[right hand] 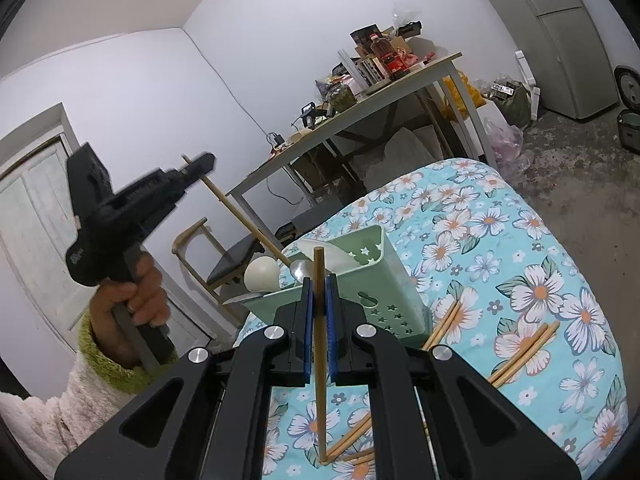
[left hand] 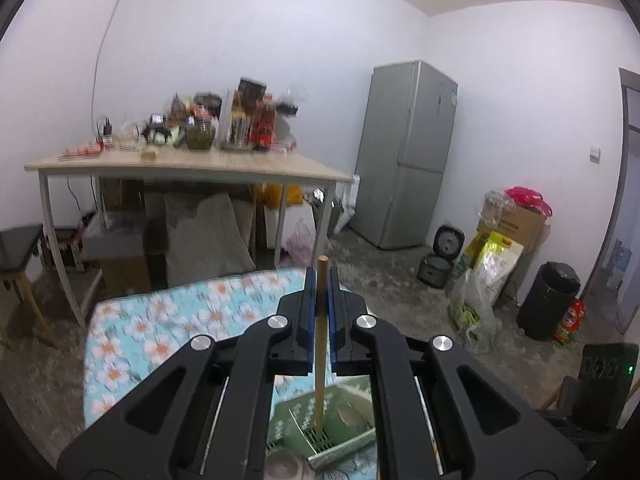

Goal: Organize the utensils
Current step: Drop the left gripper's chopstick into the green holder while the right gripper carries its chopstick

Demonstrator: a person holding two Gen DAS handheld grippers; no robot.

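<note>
My left gripper [left hand: 321,280] is shut on a wooden chopstick [left hand: 320,344] held upright, its lower end inside the green utensil holder [left hand: 344,436]. In the right wrist view the left gripper [right hand: 200,164] is up at the left, its chopstick [right hand: 240,216] slanting down into the green holder [right hand: 384,276], which holds a white spoon [right hand: 262,272] and a metal spoon [right hand: 301,269]. My right gripper [right hand: 319,288] is shut on another chopstick [right hand: 319,380], held upright above the flowered table [right hand: 520,248]. Loose chopsticks [right hand: 520,354] lie on the cloth.
A wooden table [left hand: 192,164] crowded with jars and bottles stands behind. A grey fridge [left hand: 404,156], rice cooker [left hand: 440,260], bags, boxes and a black bin [left hand: 550,300] line the floor. A stool [right hand: 232,256] stands left of the flowered table.
</note>
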